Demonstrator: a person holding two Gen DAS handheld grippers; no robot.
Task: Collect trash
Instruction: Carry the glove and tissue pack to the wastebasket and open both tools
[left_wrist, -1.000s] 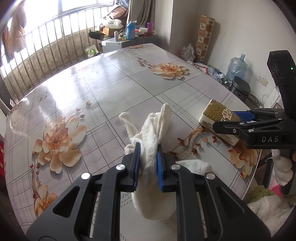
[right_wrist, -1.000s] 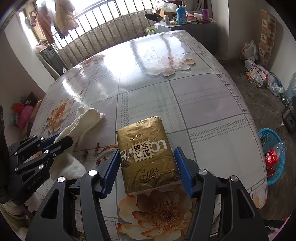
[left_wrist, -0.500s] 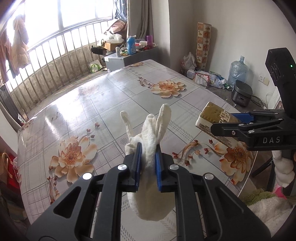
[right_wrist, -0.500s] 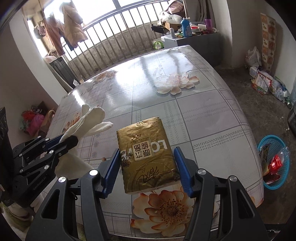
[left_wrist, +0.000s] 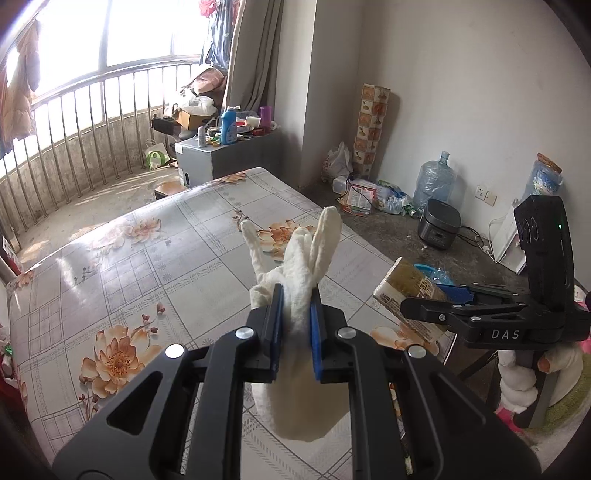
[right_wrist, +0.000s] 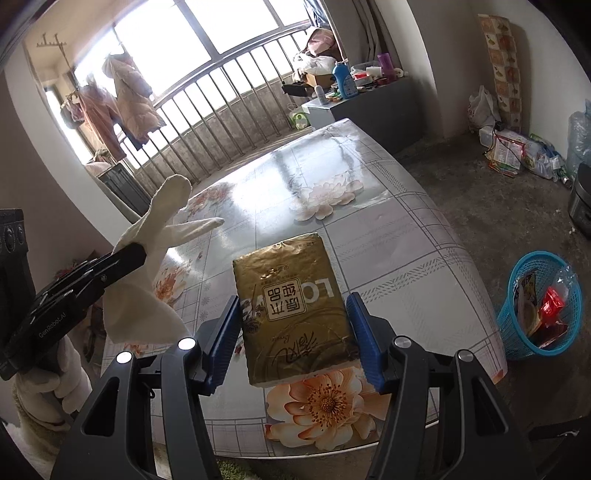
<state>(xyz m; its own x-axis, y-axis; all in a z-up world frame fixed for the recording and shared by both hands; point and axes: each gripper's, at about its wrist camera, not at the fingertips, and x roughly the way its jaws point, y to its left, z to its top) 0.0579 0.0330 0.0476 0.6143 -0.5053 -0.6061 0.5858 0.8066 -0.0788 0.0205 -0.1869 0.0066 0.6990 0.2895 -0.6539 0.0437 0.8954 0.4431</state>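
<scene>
My left gripper is shut on a white cloth glove and holds it in the air above the table; the glove also shows in the right wrist view. My right gripper is shut on a gold tissue pack with Chinese print, held above the table's near edge. The pack shows in the left wrist view to the right of the glove. A blue trash basket with wrappers stands on the floor to the right of the table.
The floral-tiled table lies below both grippers. Window railing runs at the far side. A grey cabinet with bottles, water jugs, a rice cooker and bags sit along the wall.
Both grippers have risen well above the table, lifting the glove and the tissue pack off its surface. The floor basket has come more into the right wrist view.
</scene>
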